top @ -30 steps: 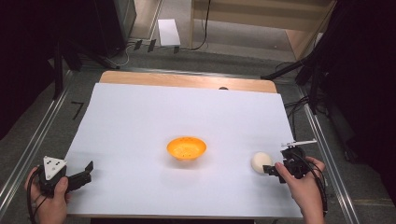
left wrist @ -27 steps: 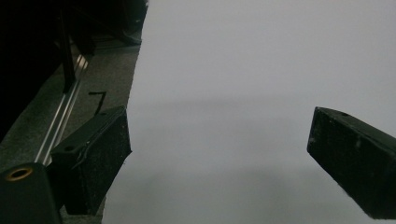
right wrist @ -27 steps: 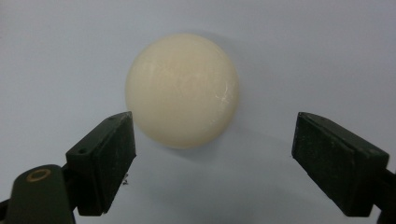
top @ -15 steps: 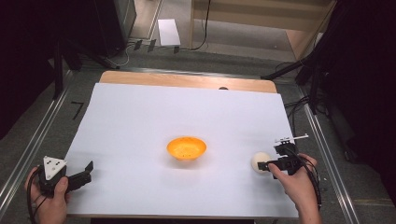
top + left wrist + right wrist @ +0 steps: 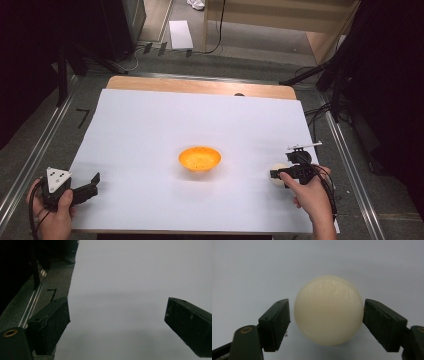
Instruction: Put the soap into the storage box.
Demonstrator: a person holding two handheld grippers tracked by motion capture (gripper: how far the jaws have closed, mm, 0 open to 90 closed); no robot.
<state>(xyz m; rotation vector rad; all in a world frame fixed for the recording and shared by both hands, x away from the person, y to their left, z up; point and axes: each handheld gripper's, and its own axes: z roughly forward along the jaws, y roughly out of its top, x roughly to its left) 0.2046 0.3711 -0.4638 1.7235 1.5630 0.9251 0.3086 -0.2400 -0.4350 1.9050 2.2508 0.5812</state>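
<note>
Between the jaws of the right tool [image 5: 325, 322], a cream-white ball [image 5: 328, 310] is pinched; the jaws have just been closing, and each pad is seen set against one side of the ball at about its widest line. On the high view, the ball [image 5: 276, 172] is found on the white desk [image 5: 200, 120], at about 3 o'clock from the orange bowl [image 5: 199, 158] and well apart from it. A smooth, glossy, rigid surface is indicated, so a slippery hold is to be expected; low weight is judged likely but cannot be confirmed. Hold is best taken across the middle, with the pads level and opposite, since a grip above or below that line would tend to squeeze the ball out. The left tool [image 5: 80, 190] is held spread over bare desk at 8 o'clock from the bowl, with nothing between its jaws.
</note>
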